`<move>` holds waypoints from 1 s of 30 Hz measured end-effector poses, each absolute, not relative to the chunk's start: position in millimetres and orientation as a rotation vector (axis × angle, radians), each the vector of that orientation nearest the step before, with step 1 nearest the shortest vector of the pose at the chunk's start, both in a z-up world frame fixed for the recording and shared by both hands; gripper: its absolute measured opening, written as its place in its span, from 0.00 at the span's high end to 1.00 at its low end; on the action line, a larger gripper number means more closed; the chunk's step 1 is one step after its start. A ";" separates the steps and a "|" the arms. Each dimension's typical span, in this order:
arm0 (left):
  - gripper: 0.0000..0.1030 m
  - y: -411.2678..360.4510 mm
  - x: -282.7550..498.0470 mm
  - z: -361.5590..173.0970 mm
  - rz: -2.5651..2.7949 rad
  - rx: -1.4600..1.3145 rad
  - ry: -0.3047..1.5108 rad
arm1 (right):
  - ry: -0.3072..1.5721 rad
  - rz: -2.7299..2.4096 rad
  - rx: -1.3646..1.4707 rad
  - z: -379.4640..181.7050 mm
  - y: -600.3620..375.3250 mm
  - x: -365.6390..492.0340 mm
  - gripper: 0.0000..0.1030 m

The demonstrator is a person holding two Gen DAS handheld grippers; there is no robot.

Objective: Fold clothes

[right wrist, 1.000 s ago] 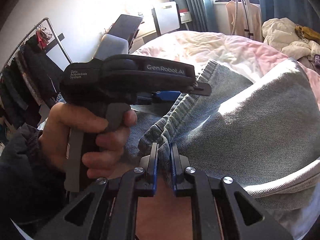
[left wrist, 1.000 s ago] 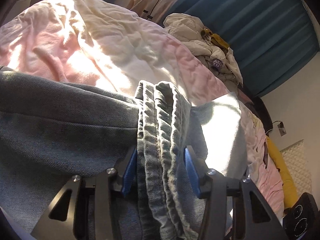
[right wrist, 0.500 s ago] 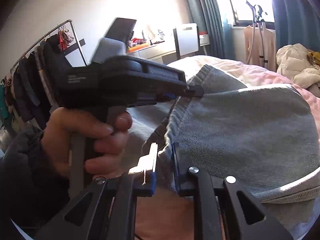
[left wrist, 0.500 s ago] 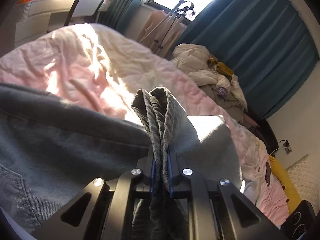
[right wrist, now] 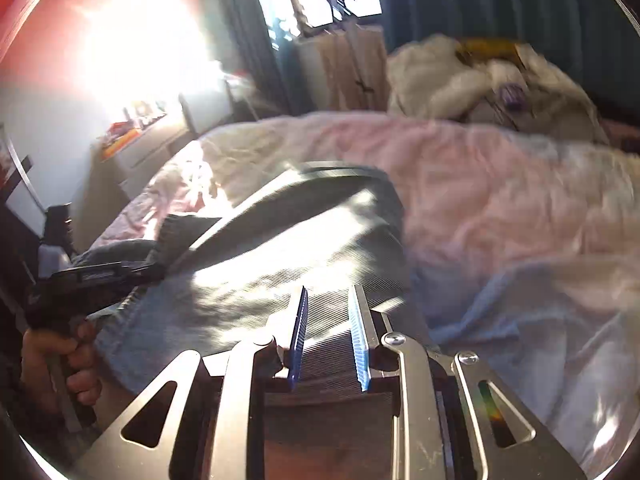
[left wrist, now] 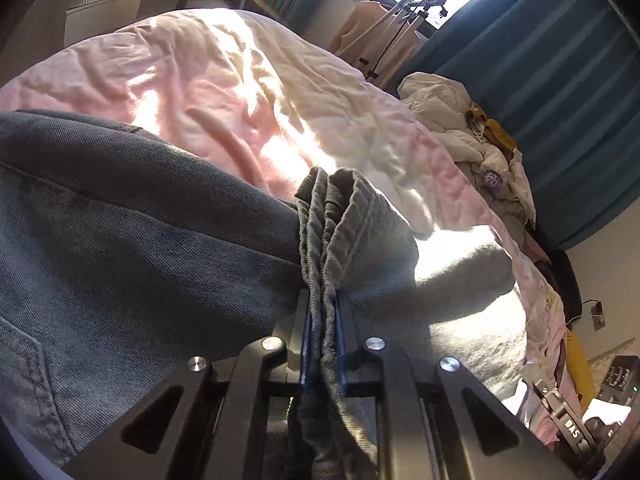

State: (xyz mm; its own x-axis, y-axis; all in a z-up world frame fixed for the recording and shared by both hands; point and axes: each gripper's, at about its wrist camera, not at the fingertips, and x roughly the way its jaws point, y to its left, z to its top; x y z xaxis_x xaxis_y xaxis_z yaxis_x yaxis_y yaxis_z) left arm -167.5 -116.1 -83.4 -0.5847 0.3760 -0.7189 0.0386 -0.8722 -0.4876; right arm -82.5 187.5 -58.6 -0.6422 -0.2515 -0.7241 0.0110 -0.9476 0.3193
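**Left Grip Set, Right Grip Released – Denim Fold in Progress**

Left gripper [left wrist: 322,344]: clamped on a bunched, ribbed edge of the grey jeans [left wrist: 120,248], with several layers squeezed between the blue pads. A second ago, pads apart around the same bunch; now pressed tight. Jeans draped over the pink-and-white duvet [left wrist: 224,92], partly in sunlight, partly in shadow.

Right gripper [right wrist: 330,336]: jaws opening, pads set apart, nothing between them – denim visible beyond and below, not gripped. A second ago, pinched shut on the hem beside the left gripper; now swung away, view blurred, left gripper at the far left edge in the person's hand [right wrist: 60,364].

Judged meaning: garment handed over to the left side alone. Right side free to take a new hold farther along the fabric for the next fold.
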 end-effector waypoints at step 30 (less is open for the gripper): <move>0.52 79.6 -37.8 -49.5 2.282 -0.984 0.010 | -1.972 -1.810 1.170 -145.1 311.4 -73.8 0.62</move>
